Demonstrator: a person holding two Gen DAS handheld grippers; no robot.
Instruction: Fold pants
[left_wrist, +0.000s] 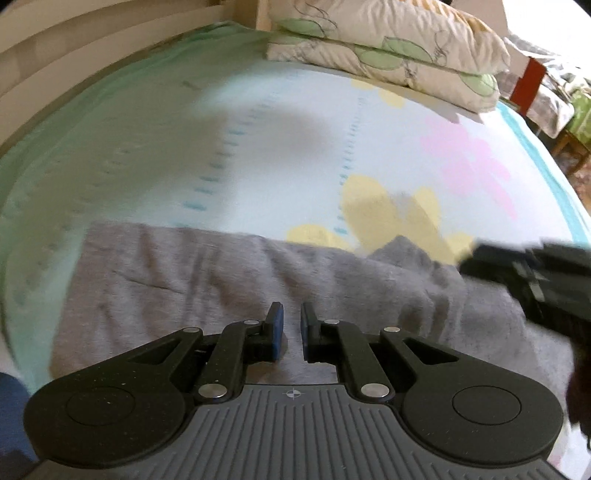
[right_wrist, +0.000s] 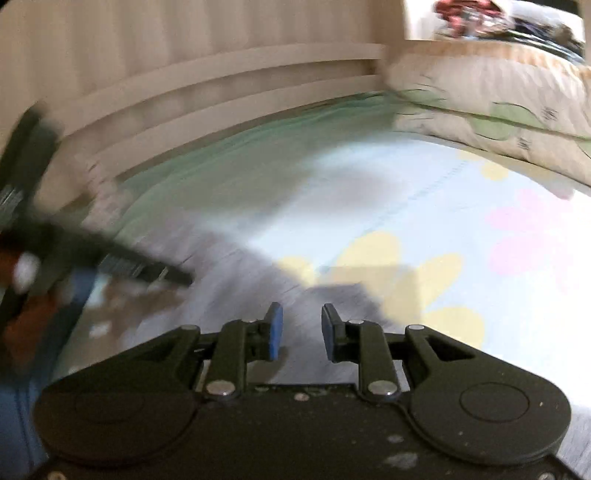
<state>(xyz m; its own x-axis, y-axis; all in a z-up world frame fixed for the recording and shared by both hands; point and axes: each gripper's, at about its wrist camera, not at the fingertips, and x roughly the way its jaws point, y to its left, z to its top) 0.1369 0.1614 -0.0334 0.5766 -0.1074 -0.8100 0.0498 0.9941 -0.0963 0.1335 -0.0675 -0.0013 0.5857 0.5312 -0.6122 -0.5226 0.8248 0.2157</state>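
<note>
Grey pants (left_wrist: 221, 280) on bedsheet (left_wrist: 280, 147); pillows (left_wrist: 388, 55) beyond. Left tool (left_wrist: 291, 332) near-closed, empty; right tool (right_wrist: 302, 332) parted, empty.

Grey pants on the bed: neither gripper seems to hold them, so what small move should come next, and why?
Probably bring the right gripper down onto the raised corner of the grey pants and close on it. Its jaws stand apart with nothing between them. The left gripper, jaws nearly together and empty, sits above the flat cloth. That corner looks the easiest hold for a fold.

Both wrist cameras look steeply down, close over the same bedsheet (left_wrist: 280, 147).
</note>
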